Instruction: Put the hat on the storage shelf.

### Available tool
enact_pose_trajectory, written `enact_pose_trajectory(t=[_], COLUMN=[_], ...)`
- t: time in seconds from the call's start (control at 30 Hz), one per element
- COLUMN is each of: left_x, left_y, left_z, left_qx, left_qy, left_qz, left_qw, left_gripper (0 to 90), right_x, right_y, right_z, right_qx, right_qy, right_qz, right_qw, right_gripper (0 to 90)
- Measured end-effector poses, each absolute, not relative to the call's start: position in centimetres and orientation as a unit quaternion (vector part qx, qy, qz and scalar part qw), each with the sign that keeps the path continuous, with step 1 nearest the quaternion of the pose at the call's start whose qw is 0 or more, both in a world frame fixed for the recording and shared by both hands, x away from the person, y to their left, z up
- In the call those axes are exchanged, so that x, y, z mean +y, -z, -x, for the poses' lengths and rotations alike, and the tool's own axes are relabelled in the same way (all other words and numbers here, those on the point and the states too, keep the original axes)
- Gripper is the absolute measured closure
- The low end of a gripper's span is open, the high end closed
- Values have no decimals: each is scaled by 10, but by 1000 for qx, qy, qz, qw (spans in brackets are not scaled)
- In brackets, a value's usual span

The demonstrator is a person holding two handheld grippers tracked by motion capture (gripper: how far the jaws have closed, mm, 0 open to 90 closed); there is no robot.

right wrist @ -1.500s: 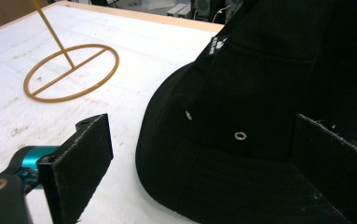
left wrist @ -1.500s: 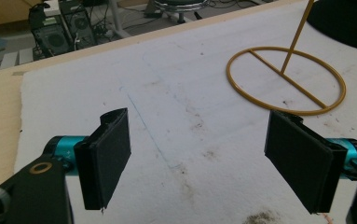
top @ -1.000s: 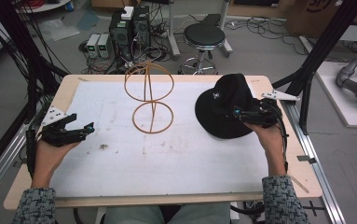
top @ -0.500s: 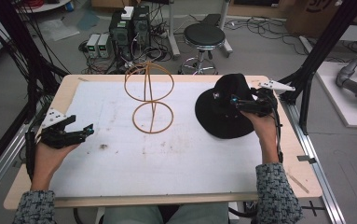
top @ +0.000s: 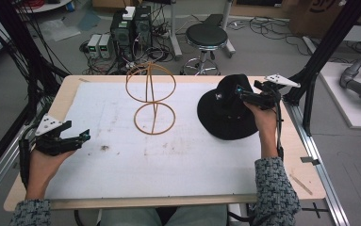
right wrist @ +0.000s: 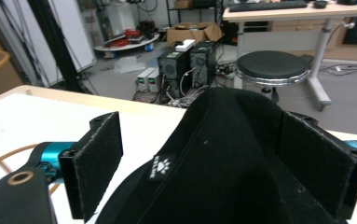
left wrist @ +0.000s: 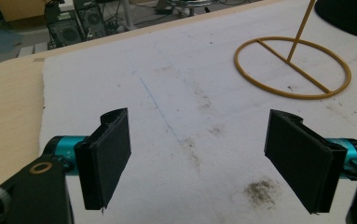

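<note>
Even, soft indoor light with faint shadows and no glare; the white padded surface (top: 178, 155) reads bright. All views look slightly soft and grainy.

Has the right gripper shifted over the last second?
Yes. The right gripper has moved away from the person, toward the table's far edge, and now sits open around the black hat's crown.

Wire stand (top: 152, 101) mid-table (top: 168, 165); hat (top: 227, 113) right of it.

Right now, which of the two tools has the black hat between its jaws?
The right tool, open around the black hat's crown; the left tool hovers open over bare white mat.
</note>
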State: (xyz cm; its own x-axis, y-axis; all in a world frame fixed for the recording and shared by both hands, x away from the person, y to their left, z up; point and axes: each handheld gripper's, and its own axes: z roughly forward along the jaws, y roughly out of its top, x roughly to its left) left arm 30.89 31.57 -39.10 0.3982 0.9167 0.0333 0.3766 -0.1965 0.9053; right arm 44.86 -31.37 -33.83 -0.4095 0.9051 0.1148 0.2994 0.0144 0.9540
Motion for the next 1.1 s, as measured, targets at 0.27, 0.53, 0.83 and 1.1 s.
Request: enact_pose_trajectory(t=[0.27,0.53,0.83,1.1], left_x=[321,328,334,337], left_y=[394,395,395,397], left_z=[-301,-291,-284,-281], left_qx=[465,470,476,479], left_qy=[-305,-310,-311,-312], left_qz=[-707,-705,-700,-700], left_qw=[438,432,431,428], left_gripper=[229,229,229,229], right_x=[-309,-313,-310,-307], right_y=[341,346,351,354], right_z=[-464,-473,-480,-482], right_qx=[651,630,634,639], right_qy=[-522,-528,-525,-520], right_qz=[-470,-484,-483,-482], right_qw=[288,299,298,299], right_gripper=[151,241,332,439])
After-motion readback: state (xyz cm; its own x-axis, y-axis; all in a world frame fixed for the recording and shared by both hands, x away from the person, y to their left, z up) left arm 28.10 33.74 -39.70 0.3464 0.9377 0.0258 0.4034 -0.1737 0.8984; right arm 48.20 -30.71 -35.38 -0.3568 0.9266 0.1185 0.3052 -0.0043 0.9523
